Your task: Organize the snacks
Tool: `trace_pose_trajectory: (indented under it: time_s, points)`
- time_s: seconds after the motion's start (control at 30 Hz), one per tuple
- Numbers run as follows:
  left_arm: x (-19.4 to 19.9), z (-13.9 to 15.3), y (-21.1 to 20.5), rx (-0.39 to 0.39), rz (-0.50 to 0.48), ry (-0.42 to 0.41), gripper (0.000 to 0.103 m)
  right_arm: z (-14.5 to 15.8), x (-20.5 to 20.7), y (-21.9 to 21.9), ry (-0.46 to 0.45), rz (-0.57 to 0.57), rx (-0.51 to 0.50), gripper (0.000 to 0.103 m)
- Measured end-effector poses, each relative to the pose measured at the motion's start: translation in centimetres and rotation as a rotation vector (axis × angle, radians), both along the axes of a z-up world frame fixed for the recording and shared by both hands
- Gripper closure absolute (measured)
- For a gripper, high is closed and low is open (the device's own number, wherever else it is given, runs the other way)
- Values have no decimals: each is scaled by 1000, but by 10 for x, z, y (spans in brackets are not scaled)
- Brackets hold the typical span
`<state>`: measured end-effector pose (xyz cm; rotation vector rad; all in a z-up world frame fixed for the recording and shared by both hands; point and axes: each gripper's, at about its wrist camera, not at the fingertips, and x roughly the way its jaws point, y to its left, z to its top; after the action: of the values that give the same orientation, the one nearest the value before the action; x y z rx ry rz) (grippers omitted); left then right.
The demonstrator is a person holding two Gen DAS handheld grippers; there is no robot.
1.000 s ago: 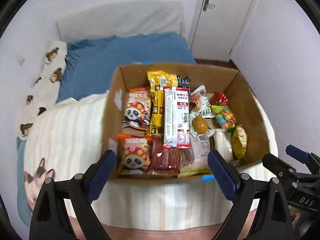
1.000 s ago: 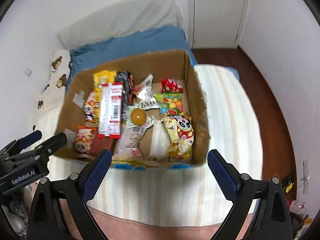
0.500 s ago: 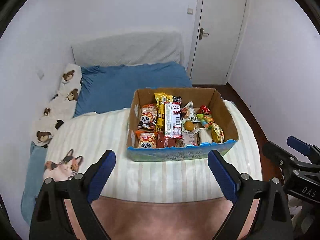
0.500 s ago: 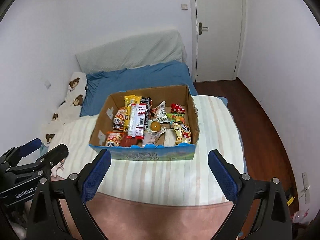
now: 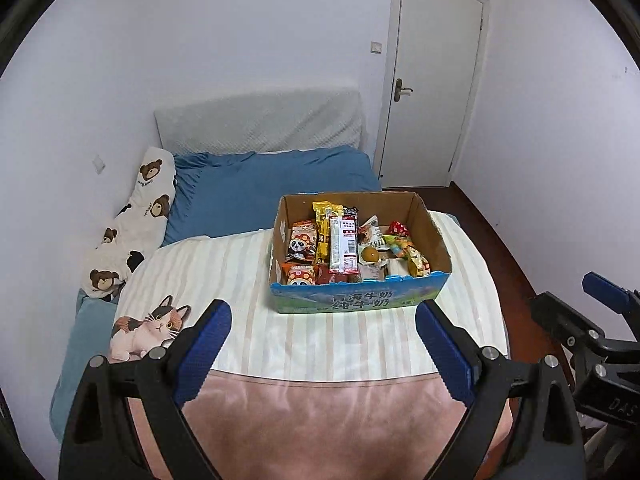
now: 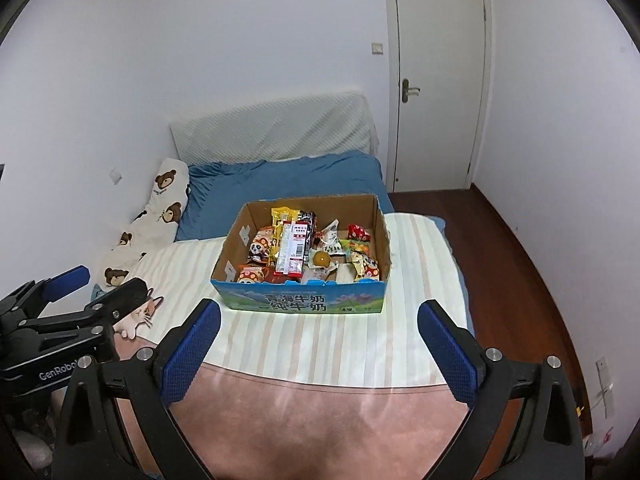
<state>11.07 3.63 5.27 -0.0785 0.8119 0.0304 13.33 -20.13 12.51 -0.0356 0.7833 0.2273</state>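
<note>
box (image 5: 360,304) crammed with snacks (image 5: 342,246), blanket (image 5: 320,340) bare around

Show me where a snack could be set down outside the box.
Free: striped blanket left of the cardboard box, up to the cat print; the strip between box front and pink cover. Crowded: inside the box, packets overlap.

We are counting one cardboard box (image 5: 360,300), two panda snack packets (image 5: 301,240), one round yellow snack (image 5: 370,255), and one door (image 5: 432,80).
</note>
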Motion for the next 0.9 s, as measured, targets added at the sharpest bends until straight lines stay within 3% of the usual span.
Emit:
trace_pose_trajectory:
  time_s: [0.1, 0.47, 0.9]
  points:
    - [-6, 4, -1, 11, -2, -12, 0, 7, -10, -1, -24, 0, -8, 0]
    - [-7, 4, 2, 15, 20, -27, 0, 3, -1, -2, -26, -16, -10, 0]
    - [45, -24, 6, 44, 76, -10, 0, -23, 53, 0, -33, -78, -28, 0]
